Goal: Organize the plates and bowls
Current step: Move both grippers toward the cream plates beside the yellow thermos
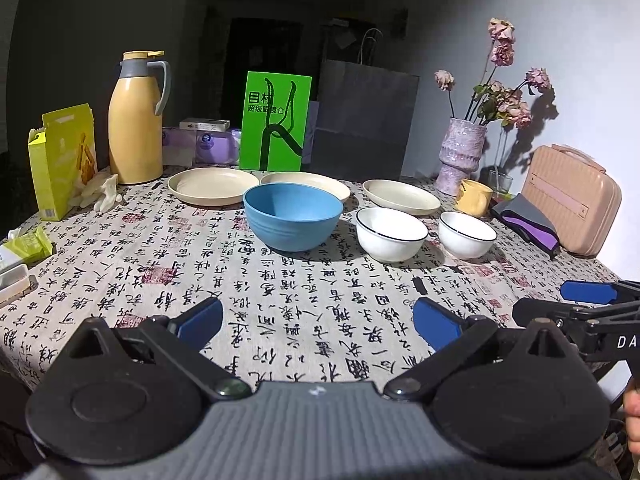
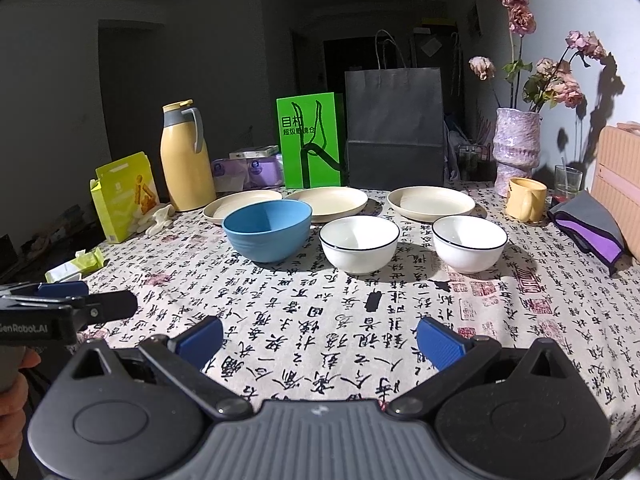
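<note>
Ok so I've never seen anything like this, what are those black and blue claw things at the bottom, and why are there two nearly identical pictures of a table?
Each claw is a handheld two-finger tool; a person holds one in each hand. Each picture comes from a camera on one tool, looking out along its fingers. One view shows the left tool, the other the right tool. Both are open and hold nothing. On the calligraphy-print tablecloth sit a blue bowl, two white bowls with dark rims, and three cream plates behind them. Further back stand a yellow thermos jug, a green bag, a dark paper bag and a vase of dried flowers.
</note>
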### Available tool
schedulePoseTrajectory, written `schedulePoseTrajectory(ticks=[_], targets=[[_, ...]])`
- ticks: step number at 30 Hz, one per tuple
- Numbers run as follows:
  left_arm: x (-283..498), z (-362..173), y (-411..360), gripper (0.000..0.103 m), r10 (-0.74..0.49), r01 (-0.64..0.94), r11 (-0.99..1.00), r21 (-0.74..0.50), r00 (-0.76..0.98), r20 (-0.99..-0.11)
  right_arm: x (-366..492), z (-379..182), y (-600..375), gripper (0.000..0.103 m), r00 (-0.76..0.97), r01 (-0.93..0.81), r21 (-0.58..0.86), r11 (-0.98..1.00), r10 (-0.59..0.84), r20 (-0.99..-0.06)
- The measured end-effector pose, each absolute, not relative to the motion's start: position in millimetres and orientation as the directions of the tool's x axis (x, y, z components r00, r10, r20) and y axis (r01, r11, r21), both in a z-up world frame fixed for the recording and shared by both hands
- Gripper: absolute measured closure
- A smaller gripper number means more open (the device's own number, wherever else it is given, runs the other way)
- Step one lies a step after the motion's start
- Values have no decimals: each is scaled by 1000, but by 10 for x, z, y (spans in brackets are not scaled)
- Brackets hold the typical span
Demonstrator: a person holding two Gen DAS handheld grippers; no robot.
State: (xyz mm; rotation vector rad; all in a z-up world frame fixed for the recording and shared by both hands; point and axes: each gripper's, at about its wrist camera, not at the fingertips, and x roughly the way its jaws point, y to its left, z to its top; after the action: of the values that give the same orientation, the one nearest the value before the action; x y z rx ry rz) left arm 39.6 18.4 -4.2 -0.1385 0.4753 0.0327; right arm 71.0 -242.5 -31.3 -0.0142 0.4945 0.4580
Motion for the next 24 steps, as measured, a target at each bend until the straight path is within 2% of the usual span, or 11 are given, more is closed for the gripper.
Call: schedulePoseTrajectory(ticks=[24], targets=[[1151, 61, 573, 0, 21, -113, 981, -159, 871, -492, 1570, -168, -2099, 0, 748, -446, 123, 887, 444, -494]])
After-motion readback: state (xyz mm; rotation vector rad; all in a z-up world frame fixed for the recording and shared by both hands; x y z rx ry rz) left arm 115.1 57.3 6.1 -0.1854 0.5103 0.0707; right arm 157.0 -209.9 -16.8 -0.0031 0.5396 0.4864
